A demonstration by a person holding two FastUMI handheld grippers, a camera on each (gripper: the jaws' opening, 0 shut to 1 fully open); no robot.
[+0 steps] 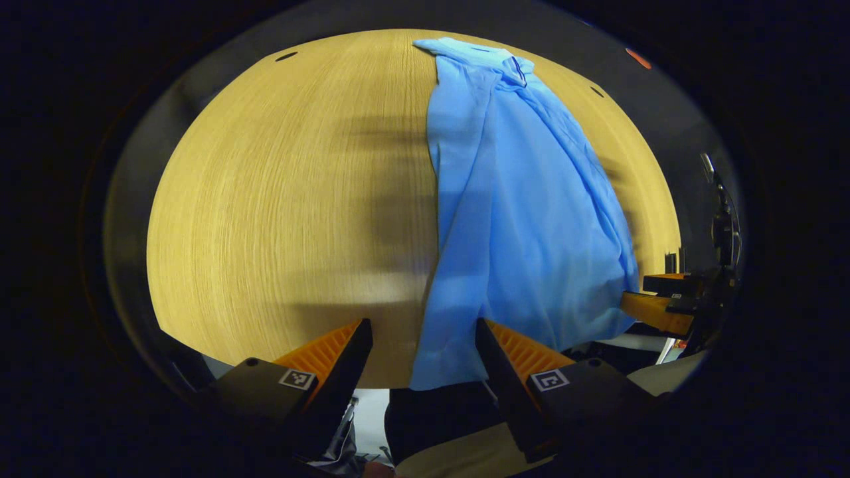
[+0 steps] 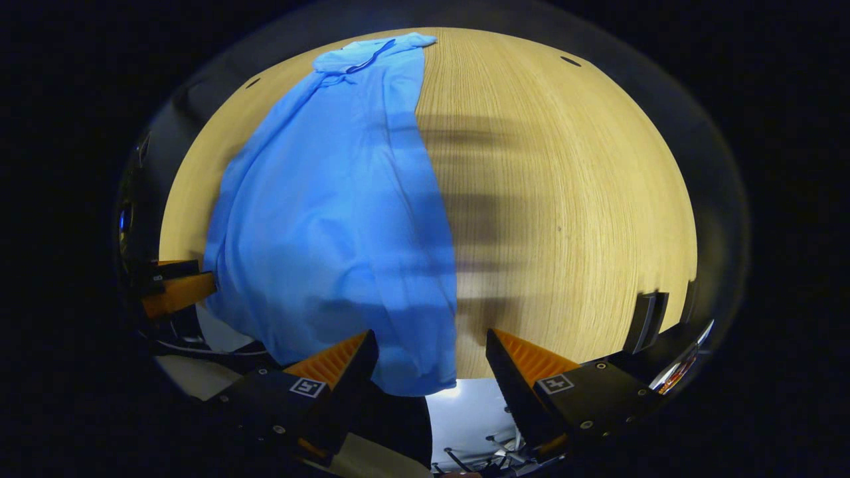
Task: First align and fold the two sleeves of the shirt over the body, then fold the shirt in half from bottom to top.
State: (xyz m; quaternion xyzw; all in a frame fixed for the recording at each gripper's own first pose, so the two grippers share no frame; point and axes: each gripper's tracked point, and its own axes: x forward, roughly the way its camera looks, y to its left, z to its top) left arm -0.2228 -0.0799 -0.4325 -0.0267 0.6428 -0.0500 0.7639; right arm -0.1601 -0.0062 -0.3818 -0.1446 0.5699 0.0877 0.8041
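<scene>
Left gripper view: your left claw (image 1: 423, 335) hangs spread and empty at the counter's (image 1: 279, 199) near edge, the blue shirt (image 1: 518, 219) lying lengthwise, collar far, hem overhanging between its fingers. Farther right, your right claw (image 2: 431, 345), likewise spread, flanks the hem's other corner; both sit equally near.

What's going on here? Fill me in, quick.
A person holds a two-finger gripper in each hand over a wooden table. A blue shirt lies lengthwise on it, sleeves already folded over the body, hem hanging over the near edge. The left gripper and right gripper are both open at the hem, gripping nothing.
</scene>
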